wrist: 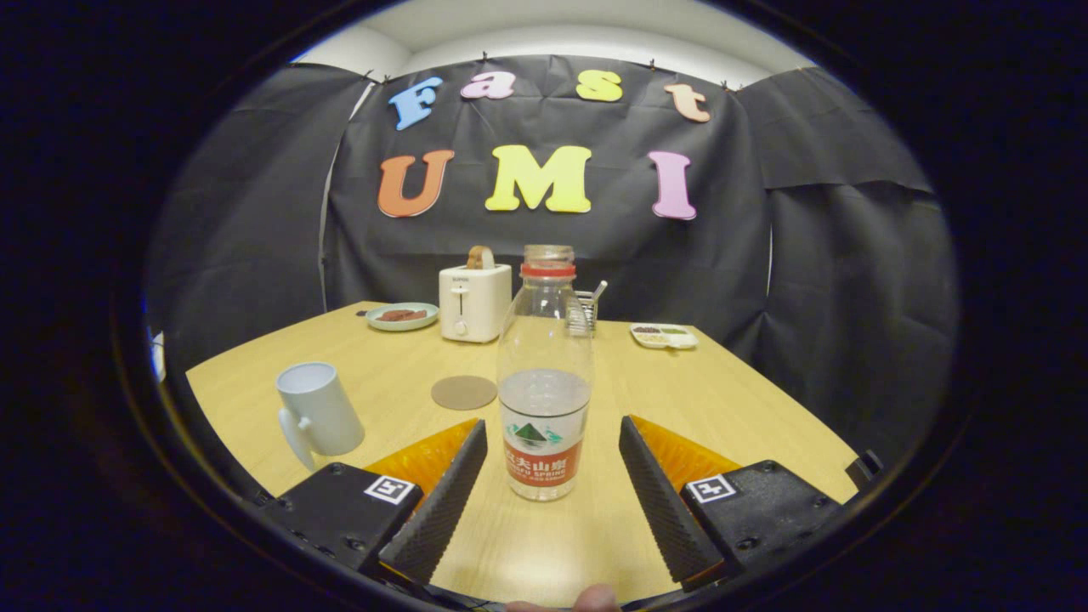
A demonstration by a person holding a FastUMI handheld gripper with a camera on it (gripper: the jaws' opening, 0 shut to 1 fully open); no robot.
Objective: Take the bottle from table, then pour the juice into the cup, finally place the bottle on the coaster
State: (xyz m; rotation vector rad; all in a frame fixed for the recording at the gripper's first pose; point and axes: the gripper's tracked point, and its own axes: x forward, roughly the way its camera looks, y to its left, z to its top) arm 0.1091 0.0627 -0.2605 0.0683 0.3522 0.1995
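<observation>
Tongs (552, 442) stood wide open over the wooden table (748, 399), their two ribbed black fingers (442, 501) spread to either side of the bottle (545, 374) and touching nothing. Off to the left of the fingers a pale cup (319, 412) stood upright, its handle turned toward the camera; behind it, toward the cloth wall, a small plate (402, 316) held something dark, and beside that sat a white toaster (474, 299) with a slice showing in its slot. A round brown coaster (463, 392) lay flat between the cup and the bottle, a little farther back. Between the fingertips, the clear plastic bottle stood upright with no cap on its neck, a red ring below the mouth and a red label low on its body, clear liquid filling only its lower part. By the look of it, the bottle would be light and bottom-weighted, with thin walls that would give under a hard squeeze and a smooth skin that might slip; the labelled band where the liquid sat seemed the firmest place to pinch it. Right of the bottle, a wire rack (583, 311) and a small divided dish (664, 336) sat near the table's far edge.
</observation>
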